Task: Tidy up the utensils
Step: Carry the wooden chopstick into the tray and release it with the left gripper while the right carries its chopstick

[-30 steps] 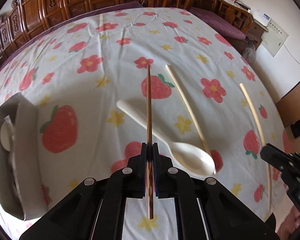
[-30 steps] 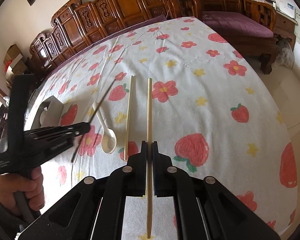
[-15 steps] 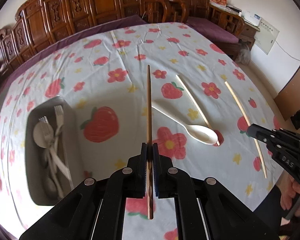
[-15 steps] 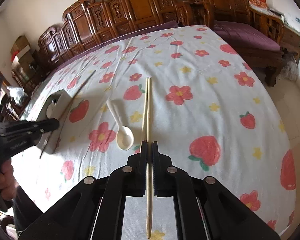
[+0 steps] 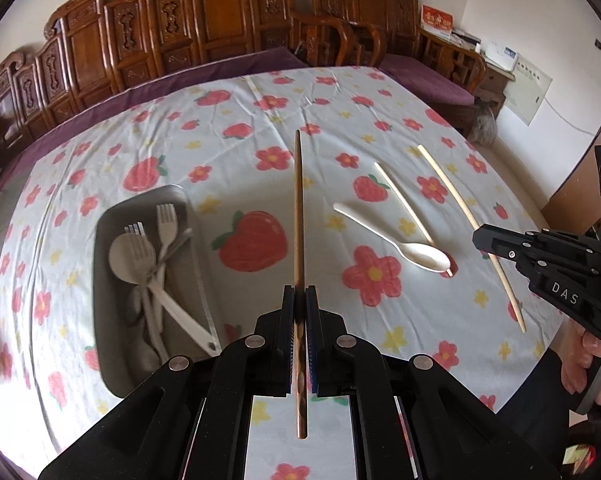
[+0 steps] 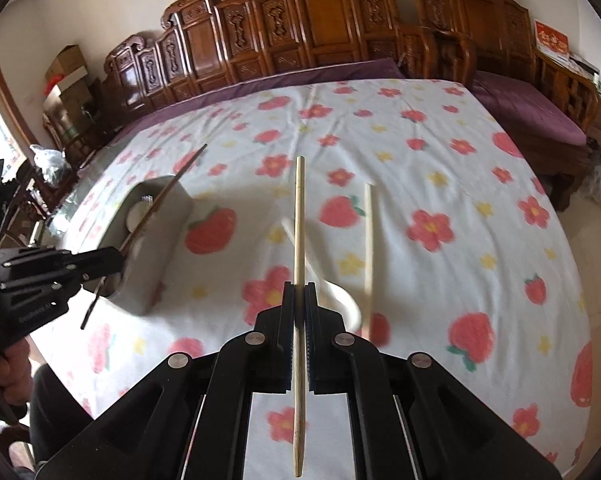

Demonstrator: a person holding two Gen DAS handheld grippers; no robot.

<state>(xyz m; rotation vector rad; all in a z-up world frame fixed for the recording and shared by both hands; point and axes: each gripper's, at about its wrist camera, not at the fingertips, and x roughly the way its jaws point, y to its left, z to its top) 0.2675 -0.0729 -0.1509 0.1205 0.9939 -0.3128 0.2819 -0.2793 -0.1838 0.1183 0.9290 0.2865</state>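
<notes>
My left gripper (image 5: 299, 293) is shut on a dark brown chopstick (image 5: 298, 208), held in the air above the strawberry-print cloth. The grey tray (image 5: 112, 364) lies to its left, holding pale forks (image 5: 165, 220) and spoons. My right gripper (image 6: 299, 289) is shut on a pale wooden chopstick (image 6: 299, 216), also lifted. On the cloth lie a white spoon (image 5: 404, 245) and a second pale chopstick (image 5: 406, 208). The right wrist view shows the left gripper (image 6: 114, 260) with its brown chopstick (image 6: 162, 200) over the tray (image 6: 160, 268).
Carved wooden benches (image 5: 220, 28) with purple cushions run along the far side of the table. A person's hands (image 5: 596, 364) hold the grippers at the near edge. A white wall and floor lie to the right.
Both grippers have risen and swung left with their chopsticks. The tray has come fully into the left wrist view, and the spoon and loose chopstick now sit further right.
</notes>
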